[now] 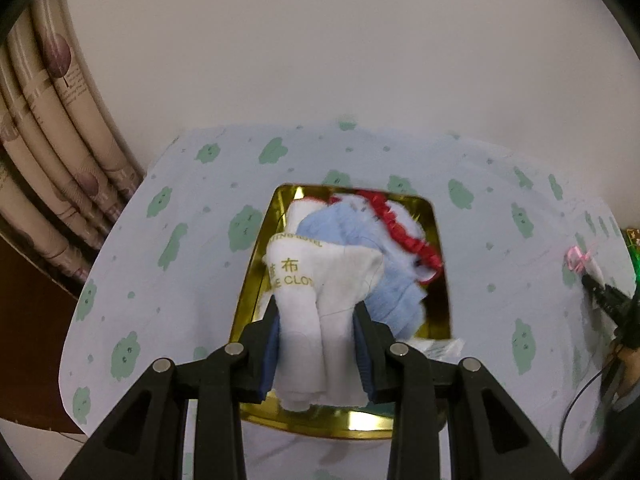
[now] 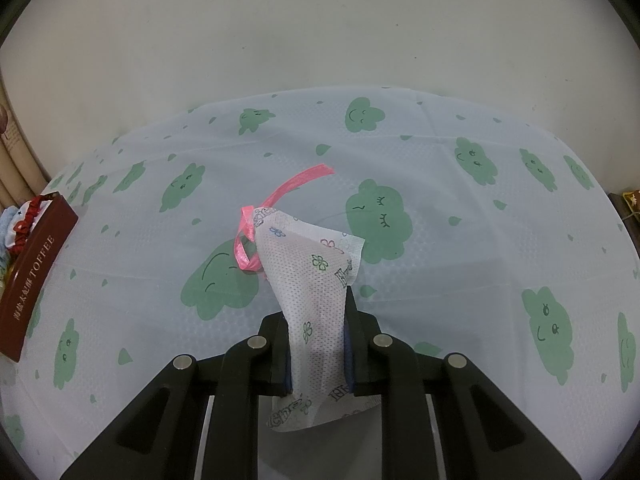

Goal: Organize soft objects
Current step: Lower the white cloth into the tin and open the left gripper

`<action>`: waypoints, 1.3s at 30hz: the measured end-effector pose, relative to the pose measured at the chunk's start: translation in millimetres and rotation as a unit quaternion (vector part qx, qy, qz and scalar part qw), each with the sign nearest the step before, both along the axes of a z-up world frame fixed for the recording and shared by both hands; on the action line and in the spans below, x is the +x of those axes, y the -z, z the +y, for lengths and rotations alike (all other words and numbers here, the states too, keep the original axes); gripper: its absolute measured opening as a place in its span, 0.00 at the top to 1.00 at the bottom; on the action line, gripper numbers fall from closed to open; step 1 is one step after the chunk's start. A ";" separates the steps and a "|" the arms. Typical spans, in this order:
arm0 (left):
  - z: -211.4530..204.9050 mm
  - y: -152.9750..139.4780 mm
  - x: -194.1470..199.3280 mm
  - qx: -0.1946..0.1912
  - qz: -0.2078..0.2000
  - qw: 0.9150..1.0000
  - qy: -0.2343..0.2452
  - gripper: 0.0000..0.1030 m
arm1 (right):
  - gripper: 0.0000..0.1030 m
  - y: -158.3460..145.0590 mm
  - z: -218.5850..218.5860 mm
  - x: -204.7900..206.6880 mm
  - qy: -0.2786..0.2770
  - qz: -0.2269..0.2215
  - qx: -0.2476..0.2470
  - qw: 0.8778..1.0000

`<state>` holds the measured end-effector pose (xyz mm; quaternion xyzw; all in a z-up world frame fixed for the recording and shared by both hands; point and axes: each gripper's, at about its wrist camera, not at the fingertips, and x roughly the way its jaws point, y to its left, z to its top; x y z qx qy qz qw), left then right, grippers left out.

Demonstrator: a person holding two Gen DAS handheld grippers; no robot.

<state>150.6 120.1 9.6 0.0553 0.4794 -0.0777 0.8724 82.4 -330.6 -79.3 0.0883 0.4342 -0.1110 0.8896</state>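
My left gripper [image 1: 316,312] is shut on a white cloth with gold lettering [image 1: 320,280], held over an open gold-lined tin [image 1: 256,264]. Inside the tin lie a light blue cloth [image 1: 360,240] and a red scrunchie [image 1: 400,228]. My right gripper [image 2: 316,316] is shut on a white printed pouch [image 2: 312,280] tied with a pink ribbon [image 2: 276,200], held just above the tablecloth. The right gripper [image 1: 600,292] with its pouch shows at the far right edge of the left wrist view. The tin's dark red TOFFEE side [image 2: 32,276] appears at the left of the right wrist view.
A pale blue tablecloth with green cloud faces [image 2: 440,208] covers the table. A plain white wall [image 1: 320,60] stands behind it. Patterned cream curtains [image 1: 48,120] hang at the left. A thin cable [image 1: 580,396] runs at the right.
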 end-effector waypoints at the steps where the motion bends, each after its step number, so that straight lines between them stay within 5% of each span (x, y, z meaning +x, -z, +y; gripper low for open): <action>1: 2.8 3.0 -0.3 -0.001 0.003 1.000 0.000 0.68 | 0.83 0.0 0.1 0.0 0.000 0.000 0.000 1.000; 14: 5.8 39.2 -7.0 0.042 0.027 0.998 0.022 0.50 | 0.83 1.4 1.3 0.2 0.000 0.002 -0.006 1.000; 21: 7.2 45.7 -11.2 0.045 0.056 0.997 0.030 0.49 | 0.83 1.7 1.9 0.4 0.000 0.002 -0.007 1.000; 27: 10.2 44.7 -14.3 0.047 0.074 0.995 0.038 0.48 | 0.83 1.7 1.3 0.2 0.000 0.003 -0.008 1.000; 29: 11.0 42.3 -12.8 0.047 0.076 0.995 0.039 0.39 | 0.83 1.6 2.3 0.6 0.000 0.003 -0.008 1.000; 39: 14.0 17.2 -1.5 0.027 0.054 0.998 0.015 0.34 | 0.82 1.9 3.3 0.8 0.000 0.004 -0.011 1.000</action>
